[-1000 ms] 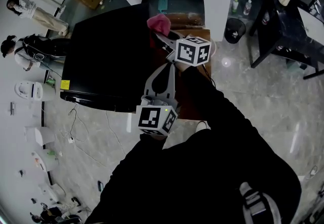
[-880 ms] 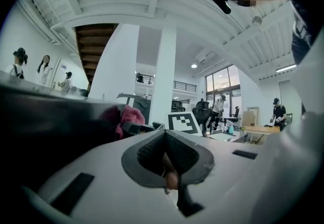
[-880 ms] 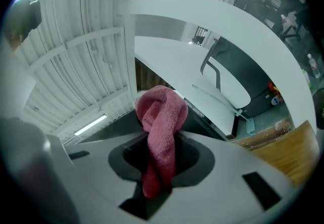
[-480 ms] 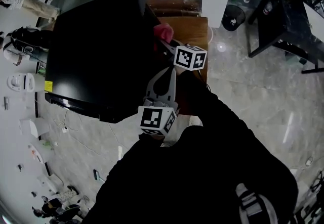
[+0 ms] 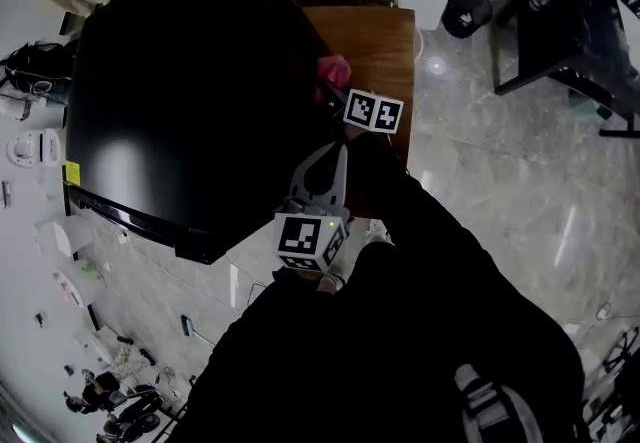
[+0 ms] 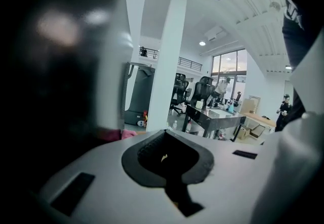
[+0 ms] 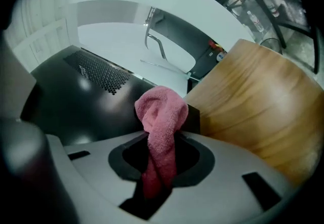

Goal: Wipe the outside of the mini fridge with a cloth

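The black mini fridge (image 5: pixel 180 101) fills the upper left of the head view and stands on a wooden table (image 5: pixel 375 41). My right gripper (image 5: pixel 335 96) is shut on a pink cloth (image 5: pixel 334 70), which is pressed at the fridge's right side near its top edge. The right gripper view has the cloth (image 7: pixel 161 117) bunched between the jaws of the right gripper (image 7: pixel 159 167), against the dark fridge wall (image 7: pixel 81 96). My left gripper (image 5: pixel 325 156) hangs just behind the right one, shut with nothing in it. In its own view, the fridge (image 6: pixel 50 91) looms at the left.
A black desk (image 5: pixel 560 21) and a black bin (image 5: pixel 465 11) stand on the tiled floor at upper right. Small items and cables lie on the floor at left (image 5: pixel 60 231). The holder's dark clothing fills the lower frame.
The right gripper and pink cloth have slid slightly nearer along the fridge's right side. The head view has shifted, so the fridge looks larger. The left gripper holds its place.
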`<control>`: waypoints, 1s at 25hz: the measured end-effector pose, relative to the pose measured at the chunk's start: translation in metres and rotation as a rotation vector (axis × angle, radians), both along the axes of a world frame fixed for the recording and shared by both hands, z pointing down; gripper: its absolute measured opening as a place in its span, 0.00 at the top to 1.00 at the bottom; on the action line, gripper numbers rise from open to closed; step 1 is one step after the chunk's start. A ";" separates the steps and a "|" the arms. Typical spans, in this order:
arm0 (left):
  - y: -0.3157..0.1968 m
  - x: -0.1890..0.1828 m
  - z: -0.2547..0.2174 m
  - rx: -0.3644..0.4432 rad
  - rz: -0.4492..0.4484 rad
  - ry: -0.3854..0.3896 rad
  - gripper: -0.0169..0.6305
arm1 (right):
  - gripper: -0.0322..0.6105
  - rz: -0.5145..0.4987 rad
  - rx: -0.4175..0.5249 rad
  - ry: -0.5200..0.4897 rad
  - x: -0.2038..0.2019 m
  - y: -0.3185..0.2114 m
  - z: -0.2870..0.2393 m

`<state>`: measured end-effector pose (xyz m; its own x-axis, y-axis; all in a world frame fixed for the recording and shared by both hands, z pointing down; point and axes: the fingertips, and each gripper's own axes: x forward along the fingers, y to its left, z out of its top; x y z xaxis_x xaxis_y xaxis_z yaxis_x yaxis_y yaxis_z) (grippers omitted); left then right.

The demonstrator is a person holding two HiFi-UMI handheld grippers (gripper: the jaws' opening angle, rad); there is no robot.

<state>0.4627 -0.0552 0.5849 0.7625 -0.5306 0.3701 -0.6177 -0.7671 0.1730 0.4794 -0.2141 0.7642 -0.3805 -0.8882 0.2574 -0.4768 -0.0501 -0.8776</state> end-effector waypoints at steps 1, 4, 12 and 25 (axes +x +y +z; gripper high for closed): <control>0.002 -0.002 0.001 -0.004 0.001 -0.001 0.96 | 0.81 0.003 -0.018 0.003 -0.001 -0.001 0.009; 0.009 -0.001 0.001 -0.019 0.012 0.005 0.96 | 0.81 0.007 -0.079 0.021 0.003 0.000 0.038; 0.043 -0.008 -0.004 -0.046 0.099 0.029 0.96 | 0.81 -0.018 -0.191 0.087 0.007 0.005 0.075; 0.103 -0.034 -0.182 0.033 0.373 0.260 0.96 | 0.81 -0.079 0.194 0.401 0.017 0.089 -0.180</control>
